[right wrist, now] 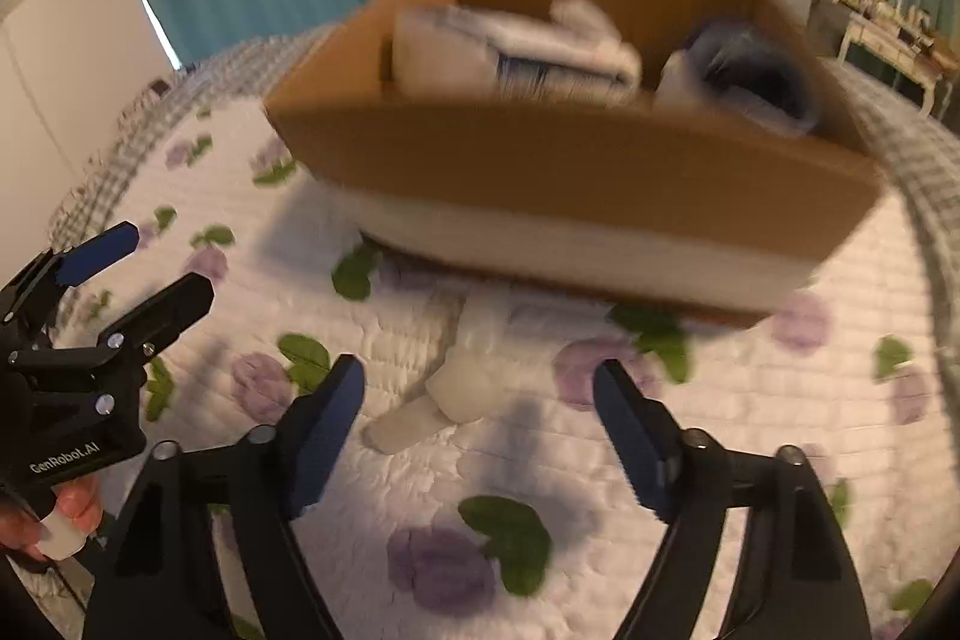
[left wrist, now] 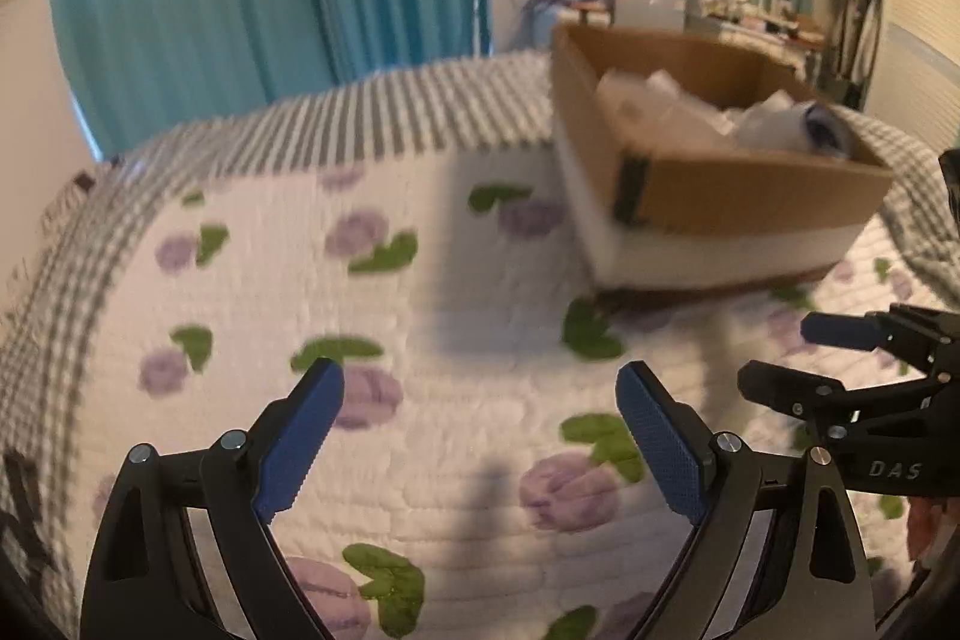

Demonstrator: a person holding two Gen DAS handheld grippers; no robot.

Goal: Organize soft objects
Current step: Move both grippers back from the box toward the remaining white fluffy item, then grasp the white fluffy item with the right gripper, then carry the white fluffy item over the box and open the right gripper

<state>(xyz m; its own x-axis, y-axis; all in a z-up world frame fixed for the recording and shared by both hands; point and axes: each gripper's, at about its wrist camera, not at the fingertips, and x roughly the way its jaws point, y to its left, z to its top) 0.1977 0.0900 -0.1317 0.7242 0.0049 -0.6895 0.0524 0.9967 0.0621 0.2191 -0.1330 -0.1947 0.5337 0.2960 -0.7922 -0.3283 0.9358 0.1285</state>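
A flowered quilt (right wrist: 750,400) covers the bed, a cardboard box (right wrist: 570,172) of folded cloths resting on it. One white sock (right wrist: 462,382) lies just ahead of the right claw (right wrist: 480,400), long axis slanting left-near; its jaws gape, empty. The left claw (left wrist: 480,400), wide too, sits farther off.

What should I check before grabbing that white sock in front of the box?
1. Sock free on the quilt, nothing on it: ok.
2. Right gripper jaws apart, nothing between them, sock ahead of the tips: ok.
3. Left gripper empty and off to the side, clear of the sock: ok.
4. Box upright with space left inside among the folded items: ok.
5. Sock's far end clear of the box's underside: cannot tell, it lies close to the box edge.
6. Sharp view for aiming: not ok, the right wrist view is blurred.
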